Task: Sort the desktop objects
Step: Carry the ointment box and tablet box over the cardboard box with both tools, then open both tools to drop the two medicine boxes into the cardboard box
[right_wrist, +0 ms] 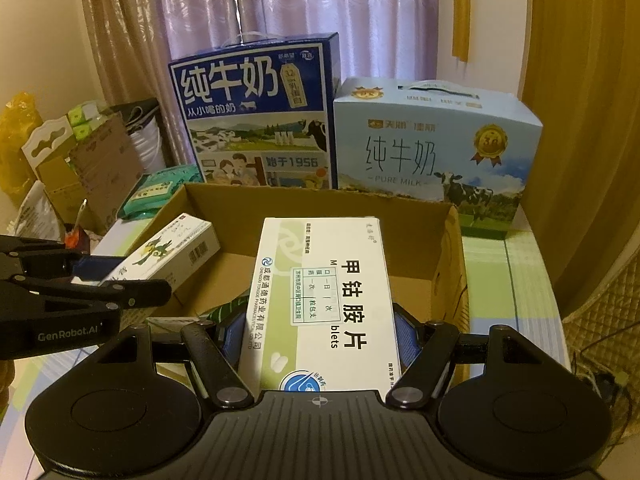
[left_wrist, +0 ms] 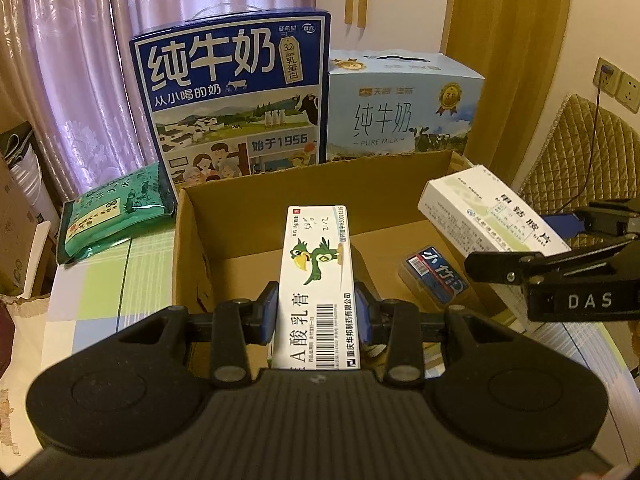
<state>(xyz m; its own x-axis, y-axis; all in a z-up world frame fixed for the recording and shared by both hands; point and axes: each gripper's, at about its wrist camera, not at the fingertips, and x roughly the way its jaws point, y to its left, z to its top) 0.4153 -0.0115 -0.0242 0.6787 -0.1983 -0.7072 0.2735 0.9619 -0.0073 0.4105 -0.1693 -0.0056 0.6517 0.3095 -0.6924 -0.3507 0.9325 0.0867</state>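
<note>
A narrow cream box (left_wrist: 318, 276) with a green bird print is clamped between the blue pads of the left gripper (left_wrist: 316, 312), above the open carton (left_wrist: 188, 248). A wider tablet box (right_wrist: 320, 300) is gripped at its sides by the right gripper (right_wrist: 320, 336), also over the carton. Inside, a small blue pack (left_wrist: 434, 276) is seen on the floor. Two milk cases (left_wrist: 236, 96) are placed behind the carton, and a green pouch (left_wrist: 116, 208) is lying left of it.
</note>
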